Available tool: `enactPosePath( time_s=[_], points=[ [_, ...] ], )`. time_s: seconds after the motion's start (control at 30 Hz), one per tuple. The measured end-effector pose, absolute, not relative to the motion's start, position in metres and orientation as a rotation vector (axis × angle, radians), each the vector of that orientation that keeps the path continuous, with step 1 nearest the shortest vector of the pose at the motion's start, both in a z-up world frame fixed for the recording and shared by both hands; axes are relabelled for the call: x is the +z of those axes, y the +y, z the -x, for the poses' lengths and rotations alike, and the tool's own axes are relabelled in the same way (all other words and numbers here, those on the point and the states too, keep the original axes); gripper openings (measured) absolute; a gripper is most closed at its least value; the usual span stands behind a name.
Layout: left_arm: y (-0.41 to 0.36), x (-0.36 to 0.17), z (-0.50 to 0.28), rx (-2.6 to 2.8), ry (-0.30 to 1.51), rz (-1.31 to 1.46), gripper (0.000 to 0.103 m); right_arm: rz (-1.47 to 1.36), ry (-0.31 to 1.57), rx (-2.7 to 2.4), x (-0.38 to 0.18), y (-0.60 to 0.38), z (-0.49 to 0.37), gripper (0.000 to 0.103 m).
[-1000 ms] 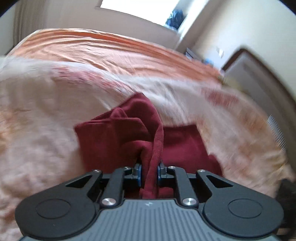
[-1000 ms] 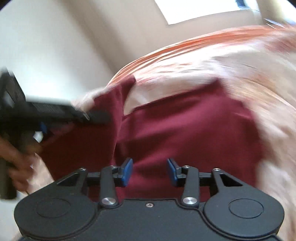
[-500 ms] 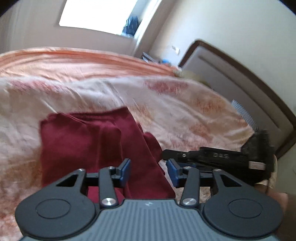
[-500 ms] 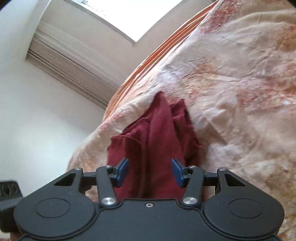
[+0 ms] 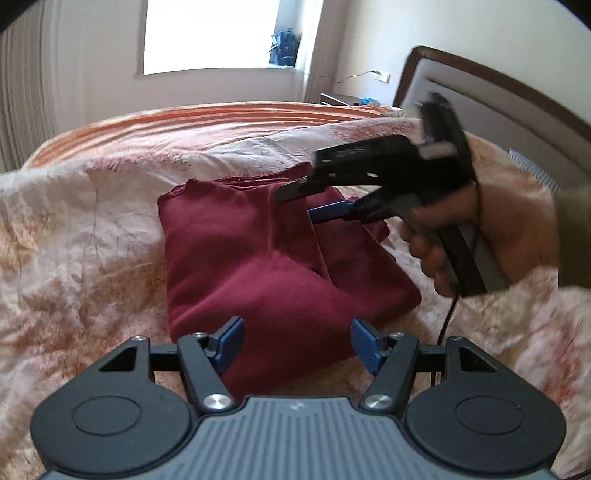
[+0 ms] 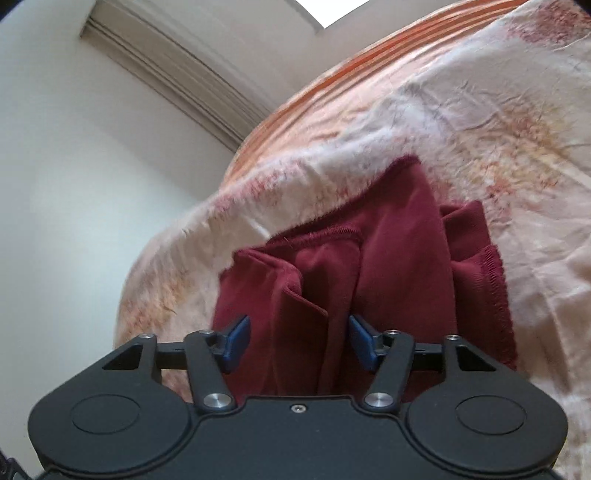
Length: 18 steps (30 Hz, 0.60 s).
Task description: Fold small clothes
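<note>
The left gripper (image 5: 297,341), black with blue finger pads, has its jaws spread wide and holds nothing, poised just above the near edge of the dark red knit garment (image 5: 266,258). The right gripper (image 6: 297,341), of the same build, is likewise spread, its pads straddling raised folds of that cloth without pinching them. The garment lies loosely folded in a rumpled bundle on the cream bedspread with rust-coloured floral print (image 5: 85,229). Beyond stand a brown-framed padded headboard (image 5: 517,107) and a bright window (image 5: 207,33).

No text can be read; raised lettering on the black right tongs (image 5: 314,201) is too blurred.
</note>
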<state>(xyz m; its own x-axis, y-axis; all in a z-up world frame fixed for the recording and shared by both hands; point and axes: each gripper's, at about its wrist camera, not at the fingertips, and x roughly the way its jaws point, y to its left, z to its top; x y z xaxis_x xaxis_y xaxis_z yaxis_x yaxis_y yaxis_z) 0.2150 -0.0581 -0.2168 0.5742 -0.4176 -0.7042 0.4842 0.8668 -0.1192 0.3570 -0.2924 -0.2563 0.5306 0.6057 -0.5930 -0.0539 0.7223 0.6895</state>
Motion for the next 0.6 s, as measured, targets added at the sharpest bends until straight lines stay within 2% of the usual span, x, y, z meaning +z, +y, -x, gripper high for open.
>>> enactPosePath(
  time_s=[0.27, 0.6],
  points=[
    [-0.094, -0.234, -0.187, -0.63, 0.614, -0.482, 0.07, -0.725, 0.958, 0.416, -0.263, -0.29, -0.361, 0.063],
    [-0.126, -0.254, -0.148, -0.746, 0.412, -0.786, 0.071, -0.733, 0.981, 0.425, -0.268, -0.288, -0.367, 0.065]
  ],
)
